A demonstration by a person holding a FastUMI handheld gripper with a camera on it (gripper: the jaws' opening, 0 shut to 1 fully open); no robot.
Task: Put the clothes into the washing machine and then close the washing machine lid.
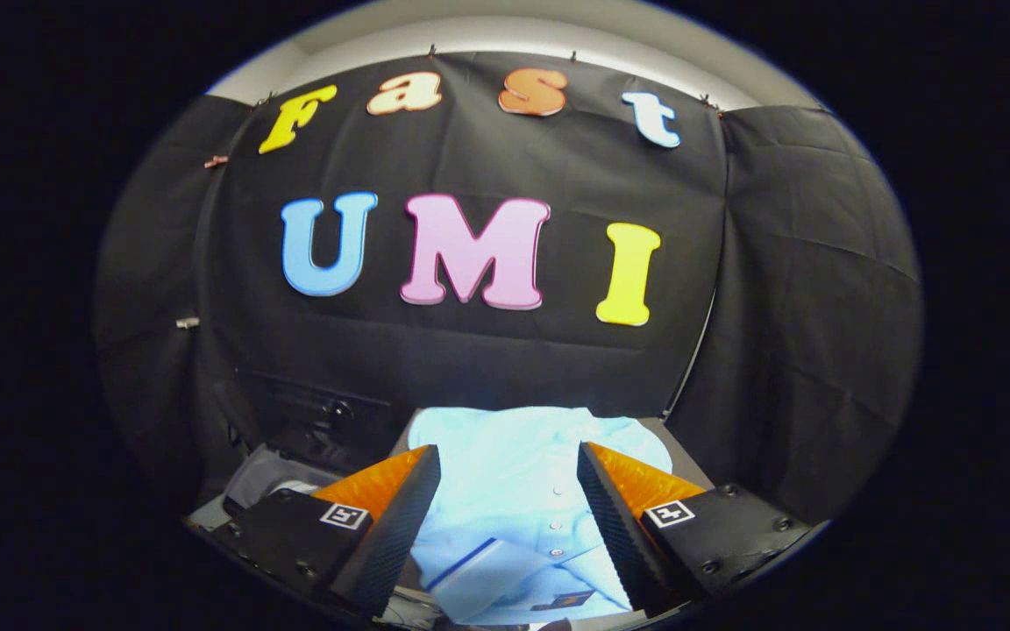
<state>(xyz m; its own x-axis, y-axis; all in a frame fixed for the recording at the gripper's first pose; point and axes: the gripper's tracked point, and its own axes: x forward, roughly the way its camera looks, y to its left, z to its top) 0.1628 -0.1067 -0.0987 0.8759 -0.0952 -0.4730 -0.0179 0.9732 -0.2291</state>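
Lying folded between and beyond the spread fingers (pixel 508 513), a pale blue shirt (pixel 514 491) (buttoned, collar nearest) rests untouched by either.

wall: black cloth (pixel 487 350), creased | above: pale ceiling strip (pixel 505 35) | light: dim

Hand-held gripper (pixel 509 517) fingers spread wide above the light blue shirt (pixel 514 491); the gap between them is unobstructed.
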